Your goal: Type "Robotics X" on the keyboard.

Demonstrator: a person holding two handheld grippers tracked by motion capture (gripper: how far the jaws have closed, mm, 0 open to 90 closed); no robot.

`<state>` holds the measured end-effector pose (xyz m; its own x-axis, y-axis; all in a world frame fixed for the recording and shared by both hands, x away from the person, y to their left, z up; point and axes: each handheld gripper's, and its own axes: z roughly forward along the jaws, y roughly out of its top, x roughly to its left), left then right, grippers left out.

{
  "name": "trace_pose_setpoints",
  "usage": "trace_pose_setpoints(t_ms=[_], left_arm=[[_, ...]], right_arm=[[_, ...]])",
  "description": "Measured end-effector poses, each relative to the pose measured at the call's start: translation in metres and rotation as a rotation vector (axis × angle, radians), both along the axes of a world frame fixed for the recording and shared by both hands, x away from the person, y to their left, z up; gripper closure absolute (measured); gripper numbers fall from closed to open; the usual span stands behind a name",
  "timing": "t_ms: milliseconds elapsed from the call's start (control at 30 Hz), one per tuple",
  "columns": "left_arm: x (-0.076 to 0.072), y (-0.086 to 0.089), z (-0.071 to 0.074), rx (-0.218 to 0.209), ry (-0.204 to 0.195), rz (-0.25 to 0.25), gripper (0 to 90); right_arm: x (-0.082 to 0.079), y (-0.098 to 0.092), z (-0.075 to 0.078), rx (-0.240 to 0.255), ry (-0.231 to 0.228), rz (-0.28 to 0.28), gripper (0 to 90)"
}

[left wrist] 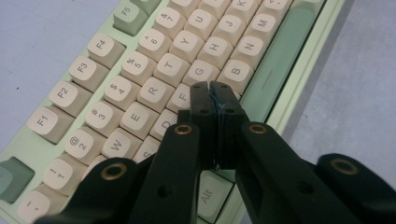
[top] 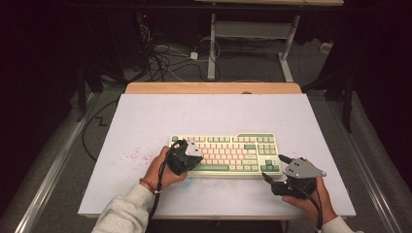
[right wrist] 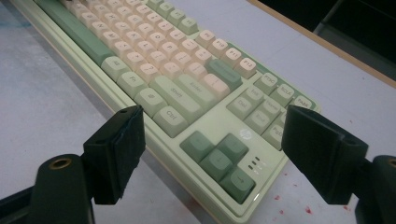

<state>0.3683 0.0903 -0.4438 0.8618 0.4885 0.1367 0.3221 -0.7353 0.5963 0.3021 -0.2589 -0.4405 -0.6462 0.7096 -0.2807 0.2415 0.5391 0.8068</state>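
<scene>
- The surface [top: 145, 121], a pale sheet with faint red specks at its lower left, fills the middle of the high view.
- The keyboard [top: 228, 148], green with cream keys, lies in the lower centre of that frame, long side level with the frame's bottom edge.
- The right gripper [top: 274, 169] sits at lower right of the high view, just off the keyboard's right end; in the right gripper view its jaws stand wide apart with nothing between them, framing the arrow keys [right wrist: 217, 161].
- The left gripper [left wrist: 211, 87] is over the keyboard's left part; in the left gripper view its jaws are pressed together, empty, tips at the F key [left wrist: 183, 97] and the G key [left wrist: 200, 72], beside the green space bar [left wrist: 275, 60].
</scene>
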Motion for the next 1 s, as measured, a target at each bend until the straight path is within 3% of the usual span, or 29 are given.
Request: trace_pose_setpoints(t_ms=[333, 500, 633, 1000], left_arm=[[0.0006, 0.0009, -0.0013, 0.001, -0.004, 0.005, 85.2], [0.0002, -0.0006, -0.0032, 0.022, -0.008, 0.0, 86.6], [-0.0003, 0.0013, -0.0006, 0.012, -0.019, 0.004, 86.1], [-0.0022, 0.006, 0.0053, -0.014, -0.048, 0.016, 85.3]], right_arm=[[0.0, 0.0001, -0.0002, -0.004, -0.001, 0.002, 21.7], [0.0003, 0.0001, -0.0005, -0.012, -0.001, 0.002, 21.8], [-0.0004, -0.0016, 0.0024, 0.008, -0.022, -0.008, 22.0], [-0.0002, -0.0011, 0.0013, -0.002, -0.015, -0.005, 21.8]])
